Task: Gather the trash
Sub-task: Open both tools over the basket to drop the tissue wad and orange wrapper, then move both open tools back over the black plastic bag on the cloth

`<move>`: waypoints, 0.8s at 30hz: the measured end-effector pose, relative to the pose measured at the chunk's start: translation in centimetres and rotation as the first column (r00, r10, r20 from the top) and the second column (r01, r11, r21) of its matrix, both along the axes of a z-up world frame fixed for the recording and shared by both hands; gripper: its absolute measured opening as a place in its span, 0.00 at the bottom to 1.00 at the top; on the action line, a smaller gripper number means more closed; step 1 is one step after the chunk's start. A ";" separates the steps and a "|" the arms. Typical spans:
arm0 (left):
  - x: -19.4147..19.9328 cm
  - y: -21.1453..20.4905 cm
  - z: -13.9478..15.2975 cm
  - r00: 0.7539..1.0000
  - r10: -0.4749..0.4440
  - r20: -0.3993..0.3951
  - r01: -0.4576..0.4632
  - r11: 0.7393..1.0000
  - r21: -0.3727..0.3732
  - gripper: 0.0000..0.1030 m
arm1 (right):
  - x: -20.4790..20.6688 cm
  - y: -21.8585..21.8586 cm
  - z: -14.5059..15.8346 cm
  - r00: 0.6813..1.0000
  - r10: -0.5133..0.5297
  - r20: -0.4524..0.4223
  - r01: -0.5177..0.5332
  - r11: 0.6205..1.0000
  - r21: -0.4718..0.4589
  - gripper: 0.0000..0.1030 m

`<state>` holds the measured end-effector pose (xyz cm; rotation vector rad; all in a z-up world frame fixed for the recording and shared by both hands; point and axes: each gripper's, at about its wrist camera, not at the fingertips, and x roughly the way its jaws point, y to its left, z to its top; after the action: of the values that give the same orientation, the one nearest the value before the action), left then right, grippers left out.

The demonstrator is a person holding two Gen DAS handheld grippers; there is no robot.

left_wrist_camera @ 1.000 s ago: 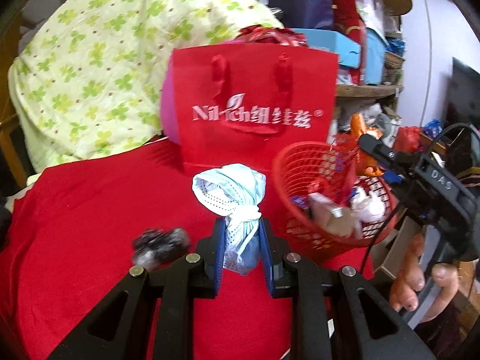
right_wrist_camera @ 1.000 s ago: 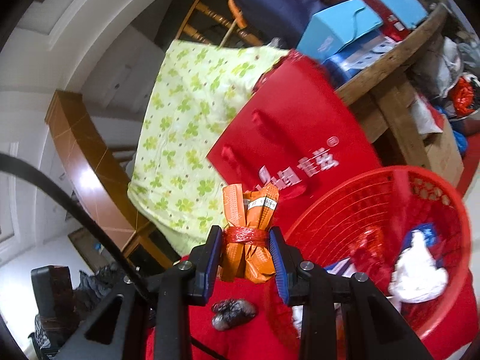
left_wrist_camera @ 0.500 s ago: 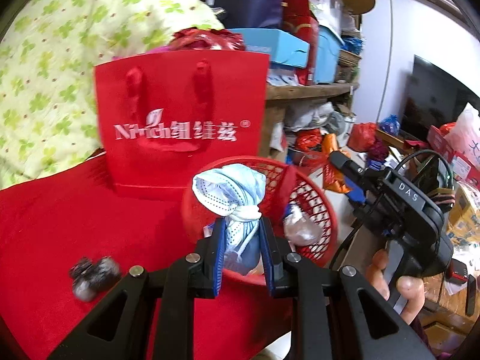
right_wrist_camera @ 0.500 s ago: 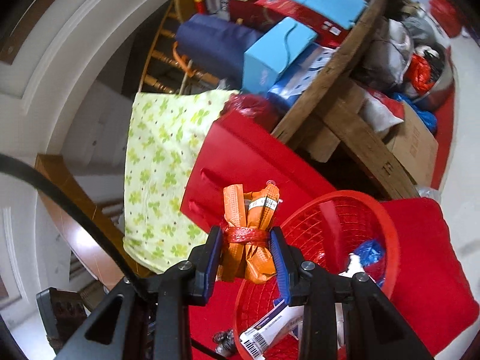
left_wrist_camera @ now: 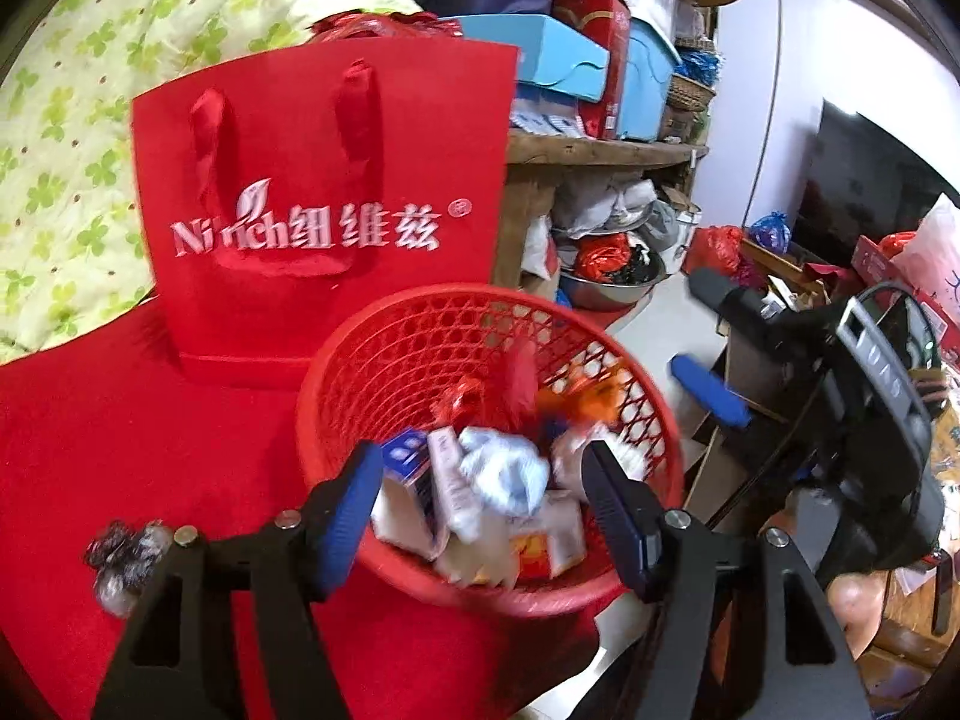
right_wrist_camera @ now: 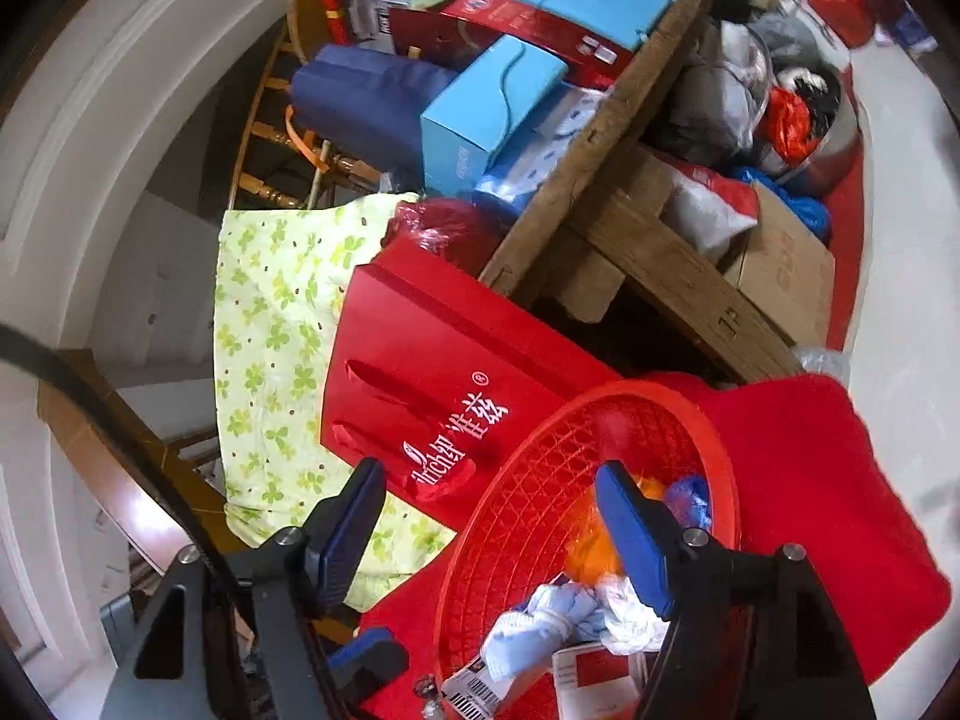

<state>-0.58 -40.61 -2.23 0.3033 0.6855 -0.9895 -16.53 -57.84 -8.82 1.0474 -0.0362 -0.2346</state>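
A red mesh basket (left_wrist_camera: 480, 306) stands on the red cloth (left_wrist_camera: 120, 420), holding boxes and wrappers. My left gripper (left_wrist_camera: 480, 468) hangs over its near rim with jaws opening and nothing between the pads. The blue face-mask bundle (left_wrist_camera: 504, 474) lies loose in the basket below. In the right wrist view my right gripper (right_wrist_camera: 489, 480) sits above the basket's rim (right_wrist_camera: 600, 396), jaws also opening and empty. The orange wrapper (right_wrist_camera: 591, 558) is a blur falling among the trash beside the mask bundle (right_wrist_camera: 540, 618). A dark crumpled scrap (left_wrist_camera: 123, 558) lies on the cloth to the left.
A red gift bag (left_wrist_camera: 324, 210) stands right behind the basket, against a green clover quilt (left_wrist_camera: 72, 120). A wooden table (left_wrist_camera: 600, 150) piled with boxes is behind to the right. A hand (left_wrist_camera: 852, 606) holds the right gripper beyond the cloth's edge.
Both grippers went from shut to wide apart. The mask bundle left the left jaws and the orange wrapper left the right jaws, both dropping into the basket. The left gripper shifted right, over the basket.
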 end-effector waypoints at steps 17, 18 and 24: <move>4.1 18.5 -3.6 0.946 0.323 -0.016 -0.322 0.946 0.032 0.68 | 5.3 9.3 4.4 0.982 0.185 -0.038 -0.186 0.921 -0.343 0.74; 4.5 19.9 -4.0 0.935 0.353 -0.022 -0.352 0.935 0.037 0.68 | 5.7 10.1 4.6 0.978 0.205 -0.040 -0.205 0.909 -0.362 0.74; 6.1 27.2 -5.4 0.853 0.520 -0.042 -0.518 0.854 0.040 0.68 | 8.8 15.0 4.8 0.940 0.331 -0.082 -0.333 0.838 -0.433 0.74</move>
<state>5.49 -13.37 -7.66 0.1026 0.7761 -0.4684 -7.69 -42.86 -3.99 0.5821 0.0941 0.0910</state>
